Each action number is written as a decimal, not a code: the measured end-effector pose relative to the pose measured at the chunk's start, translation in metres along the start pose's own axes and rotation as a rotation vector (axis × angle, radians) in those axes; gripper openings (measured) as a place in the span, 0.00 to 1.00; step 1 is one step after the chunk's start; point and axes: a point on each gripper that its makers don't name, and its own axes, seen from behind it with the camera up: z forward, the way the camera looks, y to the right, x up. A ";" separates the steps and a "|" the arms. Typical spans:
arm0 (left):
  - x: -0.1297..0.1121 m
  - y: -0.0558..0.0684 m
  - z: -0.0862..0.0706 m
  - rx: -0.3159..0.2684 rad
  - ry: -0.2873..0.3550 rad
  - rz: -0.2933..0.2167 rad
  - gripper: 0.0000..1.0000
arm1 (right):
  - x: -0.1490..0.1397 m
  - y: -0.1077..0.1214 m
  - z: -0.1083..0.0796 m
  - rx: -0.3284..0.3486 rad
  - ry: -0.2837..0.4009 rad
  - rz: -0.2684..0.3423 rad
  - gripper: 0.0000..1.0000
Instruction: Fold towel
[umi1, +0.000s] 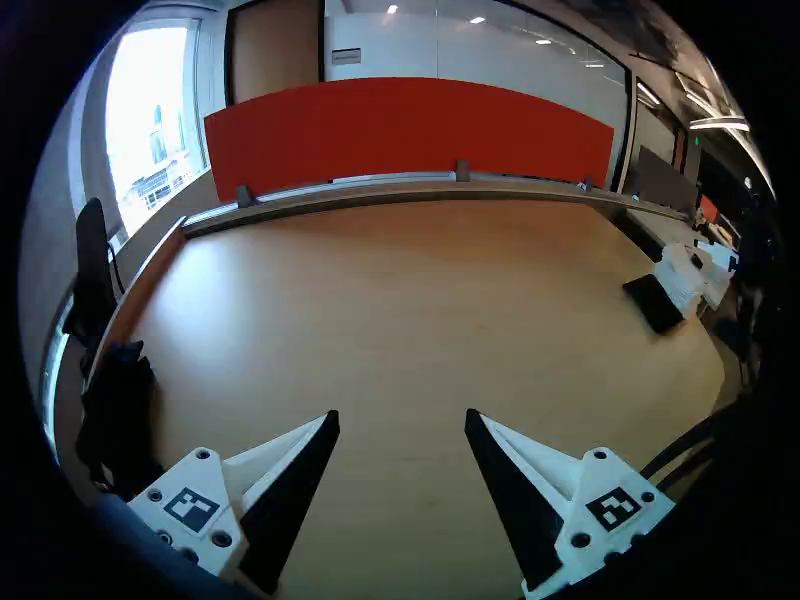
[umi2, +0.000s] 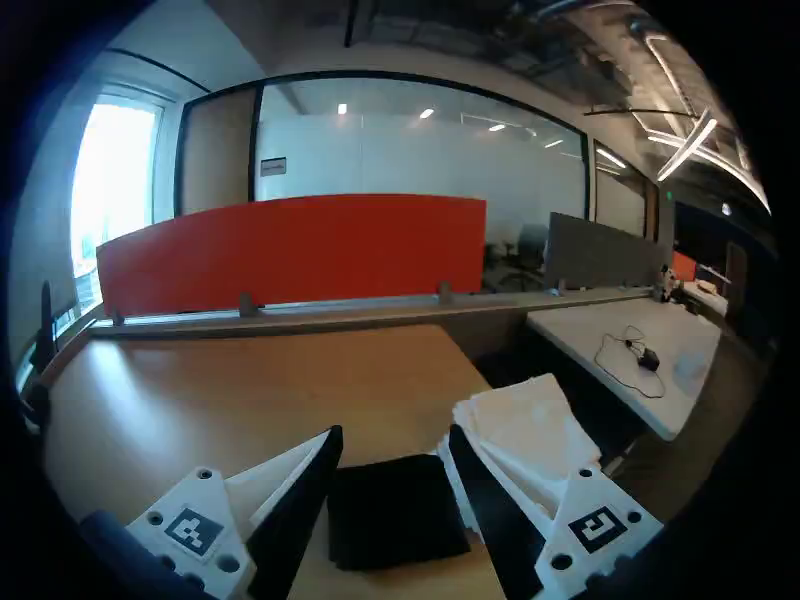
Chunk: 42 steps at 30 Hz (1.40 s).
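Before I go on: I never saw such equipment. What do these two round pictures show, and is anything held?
A person holds a two-finger claw in each hand, with a camera on each. The left gripper view looks along the left claw, the right gripper view along the right claw. The white wedges are their fingers. Both are open and hold nothing. On the table, before a red divider, lie a folded black cloth and a white stack, just ahead of the right claw.
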 end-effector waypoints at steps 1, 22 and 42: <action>0.001 0.000 0.000 0.001 0.002 -0.001 0.93 | 0.002 -0.001 0.000 0.003 0.007 0.003 0.82; 0.067 -0.026 -0.005 0.072 0.236 -0.092 0.93 | 0.049 -0.027 -0.013 0.056 0.132 -0.008 0.85; 0.168 -0.073 -0.035 0.177 0.571 -0.145 0.93 | 0.093 -0.062 -0.025 0.109 0.208 -0.049 0.85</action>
